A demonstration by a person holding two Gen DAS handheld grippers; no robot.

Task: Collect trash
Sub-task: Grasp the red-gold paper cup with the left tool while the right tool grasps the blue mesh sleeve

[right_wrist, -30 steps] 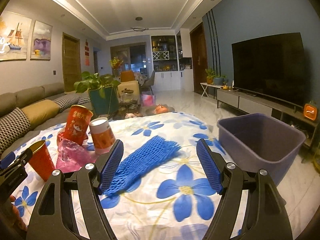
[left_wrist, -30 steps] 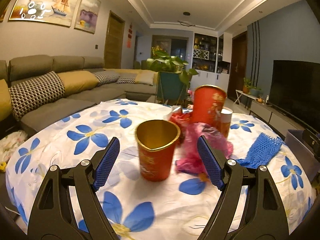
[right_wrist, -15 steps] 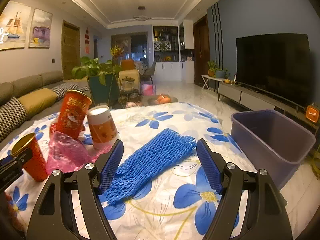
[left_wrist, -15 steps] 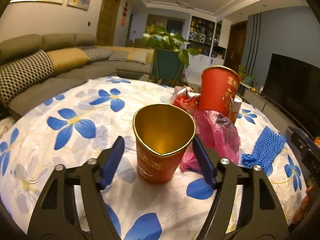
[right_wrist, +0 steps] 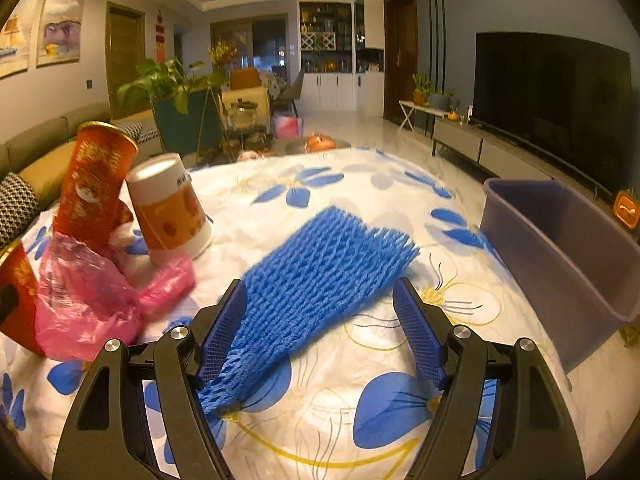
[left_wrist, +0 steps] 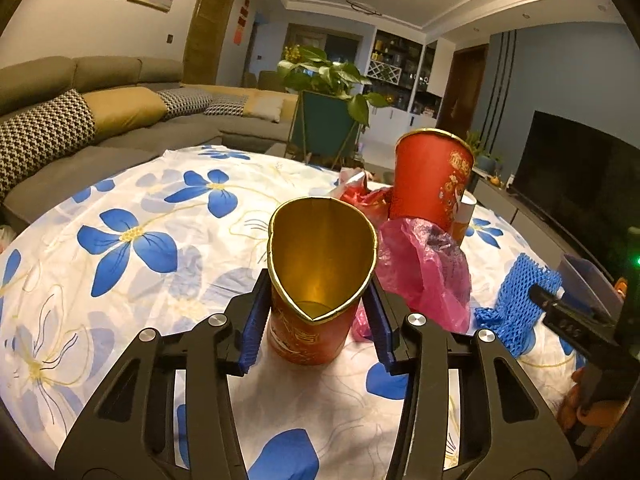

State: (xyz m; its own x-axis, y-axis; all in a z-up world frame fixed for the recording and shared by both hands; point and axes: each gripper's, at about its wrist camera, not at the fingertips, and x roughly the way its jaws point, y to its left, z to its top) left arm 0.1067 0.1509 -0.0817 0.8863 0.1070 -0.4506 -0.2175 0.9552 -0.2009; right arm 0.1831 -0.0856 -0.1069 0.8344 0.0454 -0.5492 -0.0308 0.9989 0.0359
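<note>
Our left gripper (left_wrist: 316, 320) has its jaws closing around the red cup with the gold lining (left_wrist: 318, 280); the blue pads now sit against its sides and its rim is pinched to a point, where a second ago they stood wide with the cup well ahead of them. Our right gripper (right_wrist: 320, 328) keeps its jaws wide and grips nothing; the blue foam net (right_wrist: 316, 276) now lies between them on the worktop (right_wrist: 320, 184), its near end by the left pad, whereas before it lay just beyond.

Only the left view shows the cup's gold inside, with the pink bag (left_wrist: 424, 268) and taller red cup (left_wrist: 432, 176) behind. Only the right view shows the grey bin (right_wrist: 560, 240) at the worktop's edge and the upturned orange cup (right_wrist: 172, 208).
</note>
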